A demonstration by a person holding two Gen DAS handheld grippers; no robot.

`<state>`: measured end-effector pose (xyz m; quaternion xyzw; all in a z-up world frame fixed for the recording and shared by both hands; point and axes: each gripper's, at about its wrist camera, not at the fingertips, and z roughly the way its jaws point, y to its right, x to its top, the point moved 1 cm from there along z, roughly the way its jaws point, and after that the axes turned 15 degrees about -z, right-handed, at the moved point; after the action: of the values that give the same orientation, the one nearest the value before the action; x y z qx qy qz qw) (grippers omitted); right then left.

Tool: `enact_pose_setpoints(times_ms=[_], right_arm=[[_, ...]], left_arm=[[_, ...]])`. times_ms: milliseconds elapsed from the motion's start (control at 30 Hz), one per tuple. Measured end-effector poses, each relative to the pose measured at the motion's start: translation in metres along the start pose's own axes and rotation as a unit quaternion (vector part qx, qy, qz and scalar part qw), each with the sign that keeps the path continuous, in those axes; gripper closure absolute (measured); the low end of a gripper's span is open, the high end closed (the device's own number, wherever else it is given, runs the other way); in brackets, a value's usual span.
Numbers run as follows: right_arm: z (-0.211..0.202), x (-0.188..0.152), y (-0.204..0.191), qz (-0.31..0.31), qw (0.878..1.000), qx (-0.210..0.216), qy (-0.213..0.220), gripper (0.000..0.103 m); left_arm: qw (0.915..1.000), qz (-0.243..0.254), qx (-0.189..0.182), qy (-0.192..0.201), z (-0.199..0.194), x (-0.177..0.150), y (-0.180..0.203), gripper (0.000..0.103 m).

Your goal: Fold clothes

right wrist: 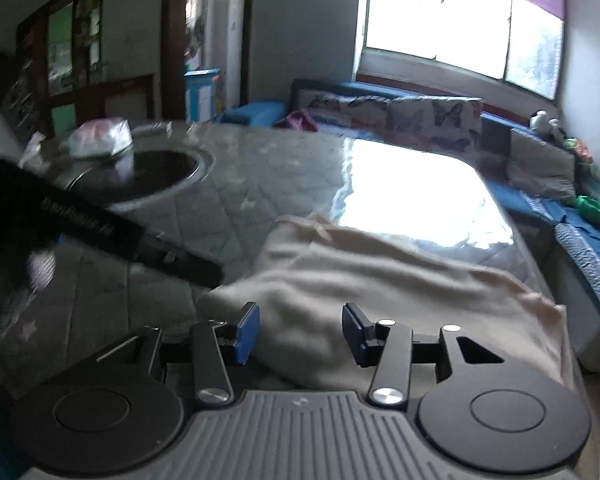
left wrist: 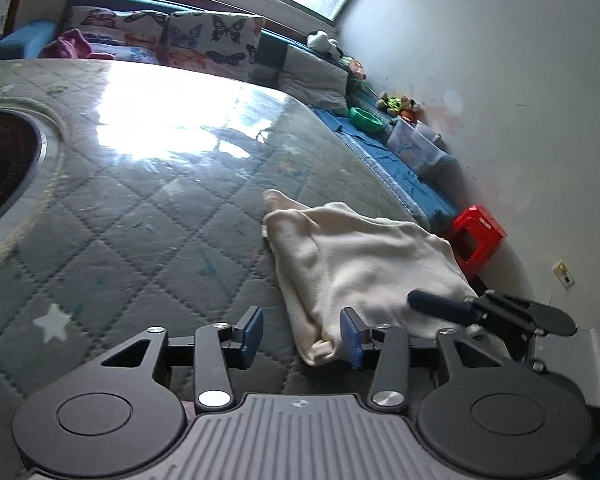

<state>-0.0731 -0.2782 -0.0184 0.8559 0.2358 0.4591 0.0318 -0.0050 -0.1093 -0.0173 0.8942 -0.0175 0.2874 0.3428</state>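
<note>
fingers point(left wrist: 252, 330) apart; cream garment point(left wrist: 360, 264) on quilted table point(left wrist: 140, 220), window point(right wrist: 460, 28) behind.

- The folded cloth point(left wrist: 360, 264) is lying on the table point(left wrist: 140, 208), at its near right.
- The stool point(left wrist: 476, 236) is standing right of the table, beyond the cloth.

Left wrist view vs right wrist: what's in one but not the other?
Only the left wrist view shows the red stool by the wall and the right claw over the cream garment. Only the right wrist view shows the white bag beside the dark round inset and the doorway behind. Both show the garment, the quilted table cover, the butterfly cushions and the window; both claws are open.
</note>
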Motion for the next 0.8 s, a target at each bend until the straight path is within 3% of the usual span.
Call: enact_pose_setpoints(times_ms=[267,400,667,800], right_arm=[[0.013,0.000,-0.017,-0.029,0.999,-0.015,-0.020,0.056],[0.007,0.004,-0.013,-0.014,1.000,-0.021,-0.009,0.045],[0.013,0.001,-0.028,-0.030,0.999,-0.015,-0.018,0.043],[0.002,0.003,-0.022,-0.005,1.000,-0.012,-0.003,0.027]], left_arm=[[0.9993,-0.003,0.034,0.014,-0.014,-0.003,-0.012,0.049],[0.9988,-0.007,0.045,0.016,-0.017,-0.002,-0.017,0.045],[0.9976,-0.003,0.066,0.019,-0.021,-0.006,-0.018,0.035],[0.9969,-0.002,0.076,0.023,-0.022,-0.005,-0.018,0.032]])
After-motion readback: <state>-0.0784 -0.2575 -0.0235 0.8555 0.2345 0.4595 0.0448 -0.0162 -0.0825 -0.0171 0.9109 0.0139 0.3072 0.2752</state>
